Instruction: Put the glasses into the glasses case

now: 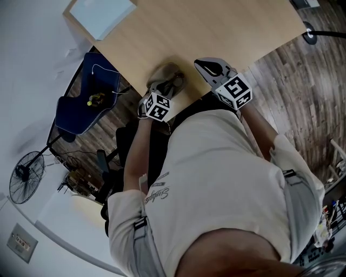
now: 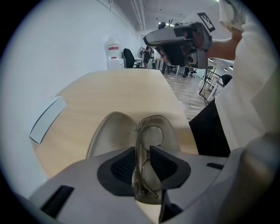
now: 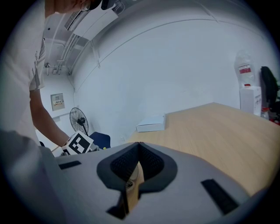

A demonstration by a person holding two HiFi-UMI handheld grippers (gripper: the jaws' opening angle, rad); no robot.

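The open beige clamshell glasses case (image 1: 166, 76) lay close to the near edge of the light wooden table (image 1: 227, 27), right in front of the person. Bare tabletop stretched beyond it and to either side, up to a flat white box (image 1: 102, 13) at the far left corner. The left gripper (image 2: 141, 164) reached over the case with its jaws drawn in to a narrow gap around the clear-framed glasses (image 2: 140, 148). These stood on edge inside the case's nearer shell. The left pad lay against the frame, though we could not quite tell whether the right pad pressed the folded temple or stood a hair off it. The right gripper (image 3: 139, 148) hung just beside the case on its right, raised off the wood, its jaws meeting at the tips with nothing between them. Off the table's left edge we saw a dark blue chair (image 1: 86, 111) and a black standing fan (image 1: 24, 170) against the white wall (image 3: 175, 74). Wood-plank floor (image 1: 303, 97) spread to the right.
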